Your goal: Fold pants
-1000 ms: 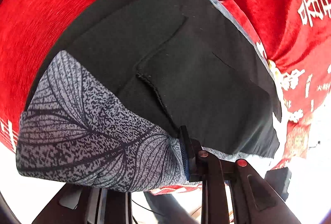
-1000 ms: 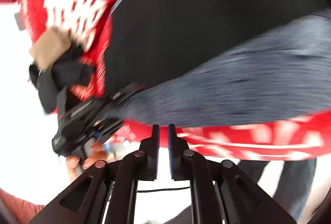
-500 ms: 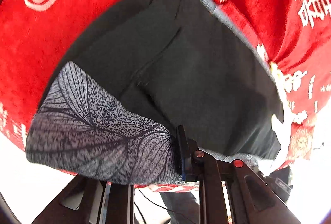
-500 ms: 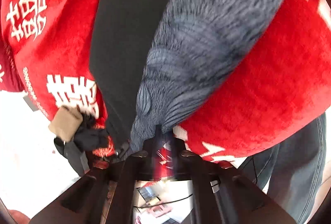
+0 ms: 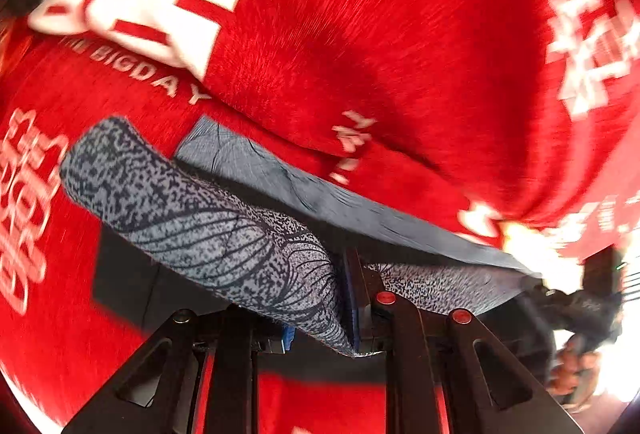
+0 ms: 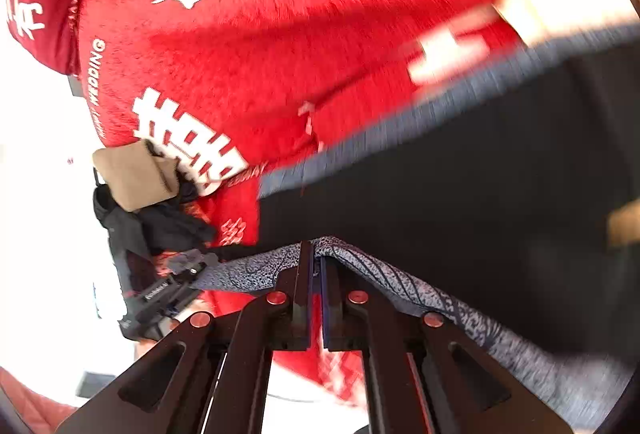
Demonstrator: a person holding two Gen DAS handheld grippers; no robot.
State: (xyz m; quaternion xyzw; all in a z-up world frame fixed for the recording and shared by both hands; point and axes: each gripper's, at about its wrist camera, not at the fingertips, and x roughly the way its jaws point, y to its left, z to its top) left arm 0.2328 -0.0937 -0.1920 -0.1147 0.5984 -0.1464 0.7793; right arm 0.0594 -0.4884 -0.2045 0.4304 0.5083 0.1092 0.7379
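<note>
Pants [image 5: 208, 230], grey patterned with black lining, hang over a red printed cloth [image 5: 400, 53]; left gripper [image 5: 320, 318] and right gripper [image 6: 315, 274] each pinch the raised edge, jaws nearly closed; carry both corners across level, likely keeping the fold taut.

1. A red cloth [image 5: 420, 45] with white characters and lettering covers the supporting surface and fills most of both views.
2. The pants [image 6: 460, 201], black inside with a grey patterned outer face, lie directly on the red cloth.
3. A tan box [image 6: 134, 173] sits at the red cloth's edge, left of the pants.
</note>
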